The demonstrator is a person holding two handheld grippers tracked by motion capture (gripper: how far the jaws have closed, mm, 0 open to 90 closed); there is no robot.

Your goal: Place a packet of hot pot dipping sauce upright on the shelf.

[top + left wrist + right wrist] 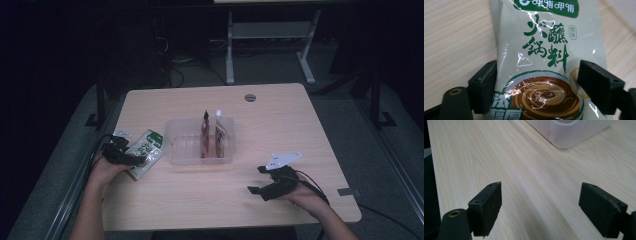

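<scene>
Sauce packet (145, 153), pale green w/ dark green print and a brown swirl pic, flat on table (280, 110), just left of clear tub (175, 145). Near end under left tongs (131, 161). Second, silvery packet (121, 136) touching its far-left side, partly hidden behind hand.

Left tongs: held in left hand (102, 170), forearm in from bottom edge, pointing toward tub. In left gripper view (537, 85) jaws apart, straddling packet (544, 62) across its width; left jaw at packet's edge, right jaw over its right part, above the printed bowl. Contact w/ packet: can't tell, but no squeeze or crease seen in wrapper between jaws. Wide open, not clamped.

Clear tub: rectangular, translucent, mid-table. Inside, toward its right end, two packets standing upright on edge: a red/dark one (205, 131) and a white-topped one (219, 131), side by side, touching or nearly so. Rest of tub's inside looks bare plastic.

Round grey cap (250, 97) set in table top, beyond tub, to its far right.

Right tongs (257, 179): in right hand (300, 195), right of tub and nearer to person, well apart from it. Grey three-cornered plate (281, 160) on top, cable trailing back over wrist. In right gripper view (540, 210) jaws spread wide, nothing but bare wood grain between; tub corner (571, 132) ahead, at top of that view. Low over table; touching or not, can't tell.
</scene>
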